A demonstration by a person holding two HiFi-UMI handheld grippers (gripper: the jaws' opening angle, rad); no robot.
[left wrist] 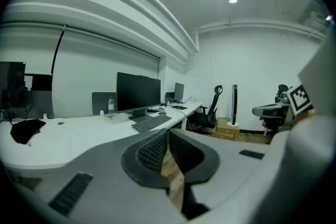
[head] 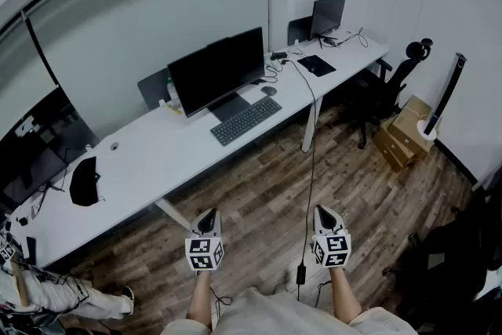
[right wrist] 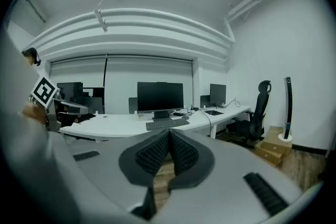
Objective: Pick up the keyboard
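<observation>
A dark keyboard (head: 245,120) lies on the long white desk (head: 157,153), in front of a black monitor (head: 217,71), with a mouse (head: 269,91) at its right end. Both gripper views catch the keyboard (left wrist: 150,123) (right wrist: 167,124) far ahead on the desk. My left gripper (head: 206,222) and right gripper (head: 325,216) hang over the wood floor, well short of the desk. Both are shut with nothing between their pads, jaws meeting at the tips (left wrist: 167,132) (right wrist: 169,134).
A cable (head: 311,169) drops from the desk to the floor between the grippers. A black office chair (head: 388,90) and cardboard boxes (head: 404,132) stand at the right. A second monitor (head: 327,15) and mouse pad (head: 316,65) sit on the far desk end. A black cloth (head: 83,182) lies at the left.
</observation>
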